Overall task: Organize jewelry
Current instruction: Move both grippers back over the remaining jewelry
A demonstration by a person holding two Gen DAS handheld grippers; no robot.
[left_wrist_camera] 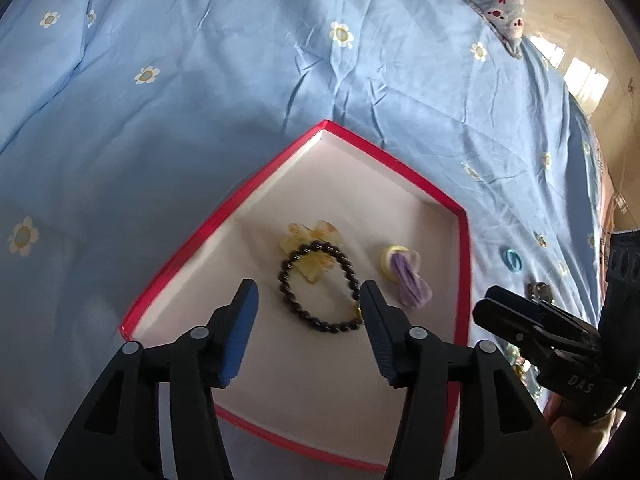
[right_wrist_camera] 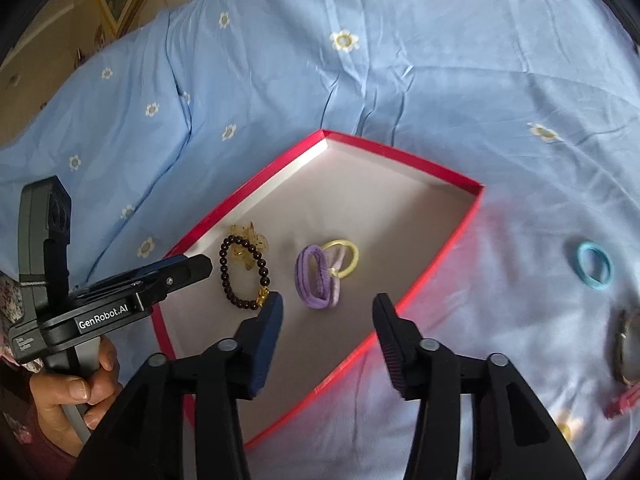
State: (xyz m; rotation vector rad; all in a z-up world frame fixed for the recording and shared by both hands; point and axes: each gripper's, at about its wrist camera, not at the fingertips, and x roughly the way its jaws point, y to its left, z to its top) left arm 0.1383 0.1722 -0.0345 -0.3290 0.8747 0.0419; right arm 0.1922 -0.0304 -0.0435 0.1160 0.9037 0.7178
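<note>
Both grippers are held above the red-edged box, which lies on a blue flowered bedsheet. The left gripper is seen with its jaws parted and nothing between the pads; the dark bead bracelet lies on the box floor below the gap, untouched. The right gripper is likewise parted and empty, over the box's near right edge.

Inside the box, toward its near left side, the bracelet rests partly over a pale yellow clip. Just beside these, nearer the middle, a purple hair tie lies touching a yellow hair tie. The far corner of the box is bare.

The step in hand is judged to be a release into the box, with the next item to be fetched. The grippers are best lifted straight clear, so that the bracelet and ties are not dragged by a pad.

Outside the box, on the sheet beyond its right edge, a blue hair tie remains, well apart from the box. Further toward the sheet's right side a dark, blurred object and a red item are noted; neither can be identified. The box's right wall stands between these and the floor of the box and must be cleared. The two grippers are close together, and a collision is to be avoided.
</note>
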